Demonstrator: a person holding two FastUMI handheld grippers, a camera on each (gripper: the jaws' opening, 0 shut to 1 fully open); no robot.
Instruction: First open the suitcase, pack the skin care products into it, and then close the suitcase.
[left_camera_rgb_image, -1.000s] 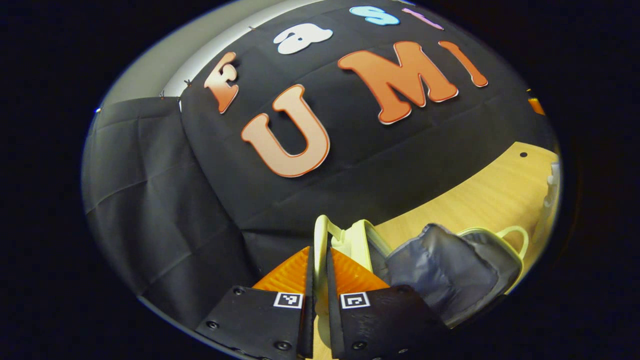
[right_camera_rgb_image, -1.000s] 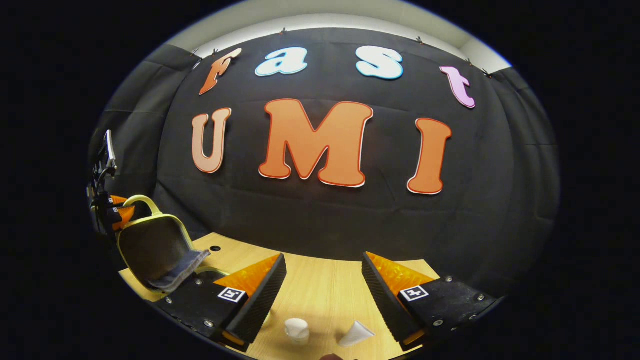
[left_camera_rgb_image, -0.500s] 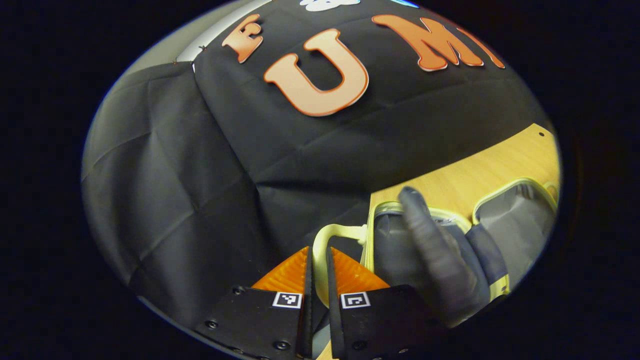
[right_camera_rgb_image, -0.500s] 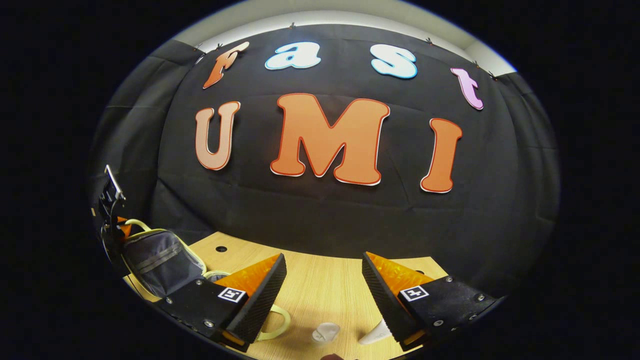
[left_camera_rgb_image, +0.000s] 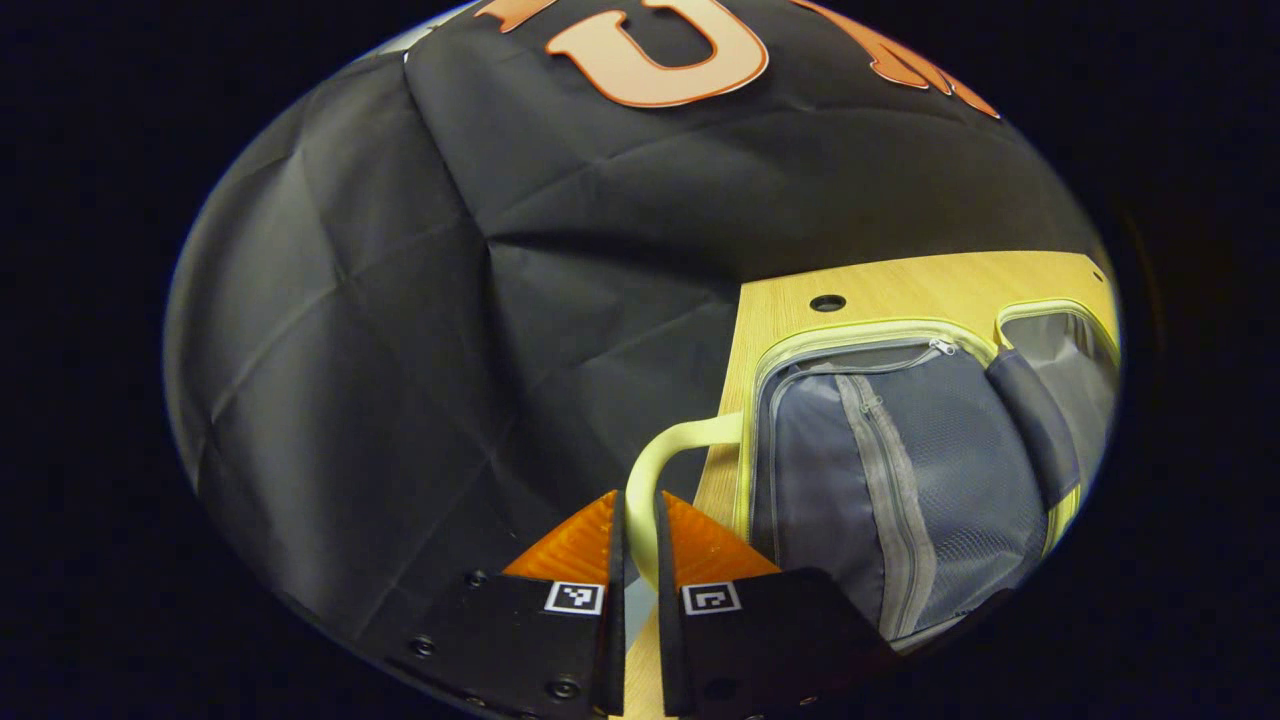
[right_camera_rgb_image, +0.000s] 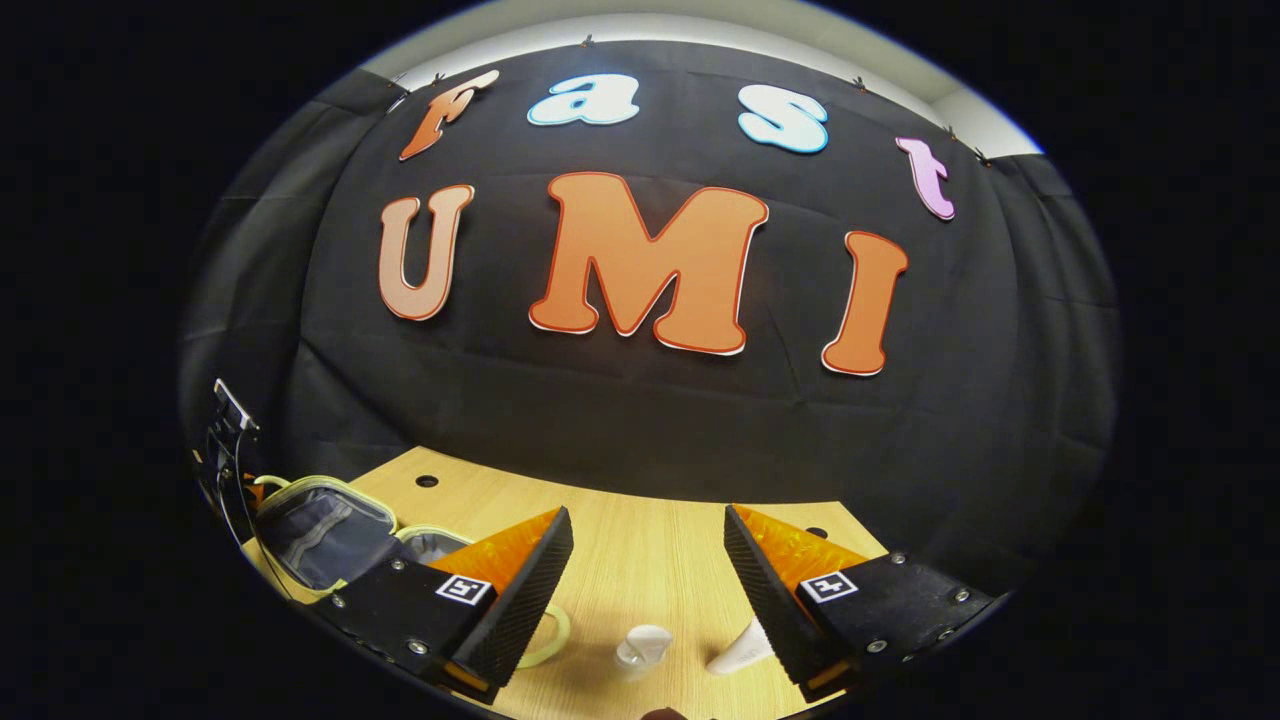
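lid work first: my left gripper (left_camera_rgb_image: 640, 520) is clamped on the pale yellow loop handle (left_camera_rgb_image: 660, 470) of the small pale yellow suitcase with grey mesh lining (left_camera_rgb_image: 900, 480), both fingers pressed on the strap. the case lies near the left edge of the light wooden table (left_camera_rgb_image: 900, 285), and the lid half with its zipped mesh pocket looks nearly flat, with the handle reaching over that edge. i judge the opening all but done. to finish well i would lower the handle until the lid rests on the wood by itself, then let go slowly so it does not spring back or drag the case off the edge.

my right gripper (right_camera_rgb_image: 648, 545) has its fingers well apart and holds nothing, hovering toward the table's near edge. in the right gripper view a small clear bottle with a white cap (right_camera_rgb_image: 640, 648) and a white tapered tube (right_camera_rgb_image: 740, 652) lie below it, just beside each other. i would take the bottle first, across its body, so the tube is not knocked.
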